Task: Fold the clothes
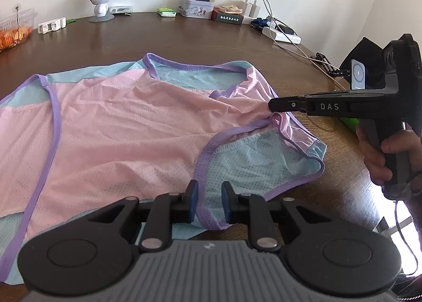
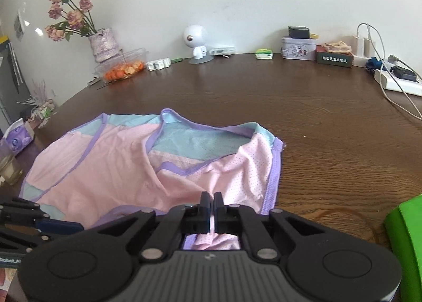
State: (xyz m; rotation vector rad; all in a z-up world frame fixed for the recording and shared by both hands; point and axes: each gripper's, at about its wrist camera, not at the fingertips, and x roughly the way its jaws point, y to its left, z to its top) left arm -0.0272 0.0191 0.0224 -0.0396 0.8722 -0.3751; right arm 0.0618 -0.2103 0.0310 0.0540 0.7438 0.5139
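A pink and light-blue mesh shirt [image 1: 118, 127] with purple trim lies spread on the brown table [image 1: 184, 40]; it also shows in the right wrist view [image 2: 118, 170]. My left gripper [image 1: 209, 197] is open, its two fingers on either side of the purple trimmed edge at the shirt's near corner. My right gripper [image 2: 211, 205] is shut on a fold of pink fabric of the shirt; it also shows in the left wrist view [image 1: 271, 106], pinching the cloth at the shirt's right side.
Along the far table edge stand a white robot figurine [image 2: 196, 40], a tin box [image 2: 299, 47], a dark box [image 2: 335, 56], chargers and a power strip [image 2: 395, 81] with cables. A flower vase [image 2: 104, 43] and fruit container [image 2: 124, 65] stand at left. A green object [image 2: 406, 233] is at right.
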